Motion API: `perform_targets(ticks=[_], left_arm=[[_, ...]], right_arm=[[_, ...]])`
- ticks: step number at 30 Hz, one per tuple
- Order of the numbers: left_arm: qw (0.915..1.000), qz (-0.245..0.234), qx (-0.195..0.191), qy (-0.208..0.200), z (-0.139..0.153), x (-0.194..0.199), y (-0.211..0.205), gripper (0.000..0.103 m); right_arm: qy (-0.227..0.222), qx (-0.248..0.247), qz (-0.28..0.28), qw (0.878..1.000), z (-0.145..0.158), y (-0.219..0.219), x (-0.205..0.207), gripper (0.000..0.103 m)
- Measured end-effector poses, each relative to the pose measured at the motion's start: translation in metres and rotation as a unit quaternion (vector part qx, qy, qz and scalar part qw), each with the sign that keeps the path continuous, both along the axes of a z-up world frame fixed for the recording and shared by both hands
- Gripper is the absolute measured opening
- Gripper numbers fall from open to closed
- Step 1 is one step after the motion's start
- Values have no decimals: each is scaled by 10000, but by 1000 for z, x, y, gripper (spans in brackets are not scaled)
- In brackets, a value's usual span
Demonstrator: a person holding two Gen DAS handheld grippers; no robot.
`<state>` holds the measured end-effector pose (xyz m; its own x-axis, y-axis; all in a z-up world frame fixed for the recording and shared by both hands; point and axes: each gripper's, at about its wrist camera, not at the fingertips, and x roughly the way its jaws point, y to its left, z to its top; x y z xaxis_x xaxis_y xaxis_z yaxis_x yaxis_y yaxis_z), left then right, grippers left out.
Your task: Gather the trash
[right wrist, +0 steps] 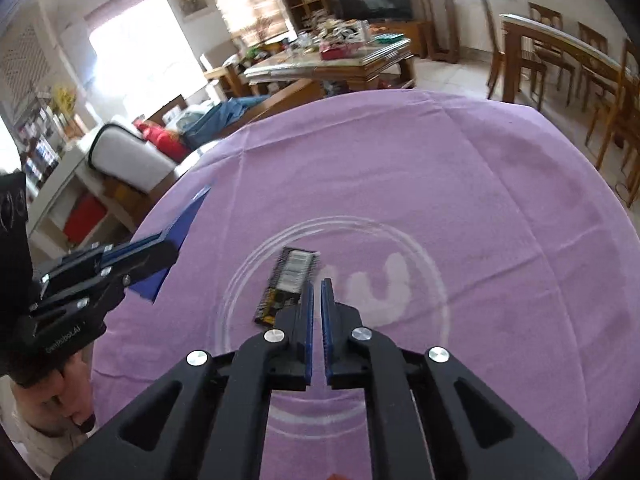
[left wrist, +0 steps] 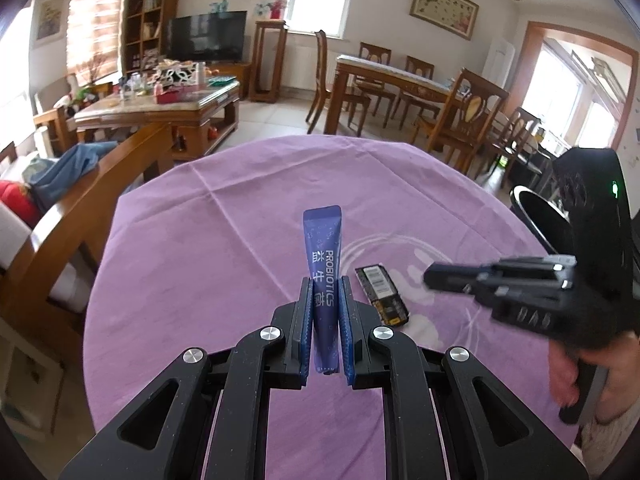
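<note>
- Your left gripper [left wrist: 326,300] is clamping the blue probiotics sachet [left wrist: 323,248], lifted at frame centre above the purple cloth [left wrist: 224,240].
- Your right gripper [right wrist: 316,292] is nearly closed, gripping nothing, hovering beside the black wrapper [right wrist: 288,284], mid-frame.
- The black bin [left wrist: 536,216], right edge, is awaiting both; nothing is looking binned yet.

My left tongs [left wrist: 325,300]: matt black plastic, bright metal pivot pins, ribbed blue pads [left wrist: 307,320]. Probiotics sachet [left wrist: 323,256] is glossy purple foil-look film. Tablecloth [left wrist: 224,248] is matt purple cloth, creased. Black wrapper [left wrist: 382,294] is shiny with a paper-look barcode label. Bin [left wrist: 536,216] rim is glossy black.
</note>
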<state>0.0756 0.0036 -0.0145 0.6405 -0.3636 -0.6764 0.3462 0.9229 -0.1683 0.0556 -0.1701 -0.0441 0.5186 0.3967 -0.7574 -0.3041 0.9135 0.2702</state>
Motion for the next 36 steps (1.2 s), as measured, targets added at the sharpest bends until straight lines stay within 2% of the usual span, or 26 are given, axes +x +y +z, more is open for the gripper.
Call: perform_targets(ticks=[3, 4, 5, 6, 7, 9, 10, 13, 15, 16, 18, 19, 24, 30, 31, 32, 33, 34, 36], left_arm=[[10000, 88, -9, -2, 2, -1, 3, 13], [9999, 105, 2, 0, 2, -2, 4, 13], [9999, 115, 11, 3, 1, -2, 8, 13], [9999, 130, 27, 9, 1, -3, 10, 13], [9999, 150, 39, 20, 0, -3, 14, 13], [9998, 191, 22, 34, -1, -3, 20, 13], [9998, 221, -4, 31, -1, -3, 23, 13], [9995, 290, -122, 36, -3, -2, 31, 13], [9994, 295, -165, 34, -4, -1, 36, 13], [9994, 291, -181, 31, -4, -1, 37, 13], [9994, 283, -188, 14, -3, -3, 39, 13], [9994, 283, -187, -1, -2, -4, 40, 13], [9995, 280, -168, -15, -1, -6, 40, 13], [9998, 151, -129, -8, 0, -5, 21, 13], [9999, 121, -112, -18, 1, -6, 18, 13], [9999, 100, -99, -20, 1, -7, 16, 13], [9999, 80, -85, -19, 1, -7, 15, 13], [10000, 67, -64, -17, 1, -8, 13, 13], [10000, 63, -28, -20, 1, -9, 16, 13]], right_arm=[[158, -313, 123, 9993, -10, 26, 6, 8], [194, -335, 136, 9992, -13, 32, 7, 17], [149, -302, 152, 9993, -12, 36, 6, 40], [128, -234, 198, 9994, -11, 42, 5, 54], [121, -194, 192, 9996, -11, 47, 3, 80], [73, -274, 116, 9995, -13, 52, 3, 81], [-7, -438, 94, 9990, -14, 56, 1, 78], [-276, -1137, -23, 9931, -17, 72, 0, 57], [-306, -1218, 42, 9921, -16, 77, 1, 45], [-297, -1258, 83, 9916, -15, 78, 2, 34], [-317, -1406, 31, 9896, -14, 75, 0, 27], [-351, -1455, 4, 9887, -14, 70, -2, 1], [-303, -865, -252, 9955, -8, 27, -9, 0], [-246, -600, -12, 9979, -1, 21, -10, 7], [-256, -579, 39, 9980, -1, 24, -9, 18], [-265, -577, 95, 9979, -1, 29, -6, 52], [-241, -582, 143, 9979, -3, 33, 0, 73], [-243, -529, 154, 9982, -4, 34, 1, 84], [-174, -630, 198, 9977, -10, 41, 11, 75]])
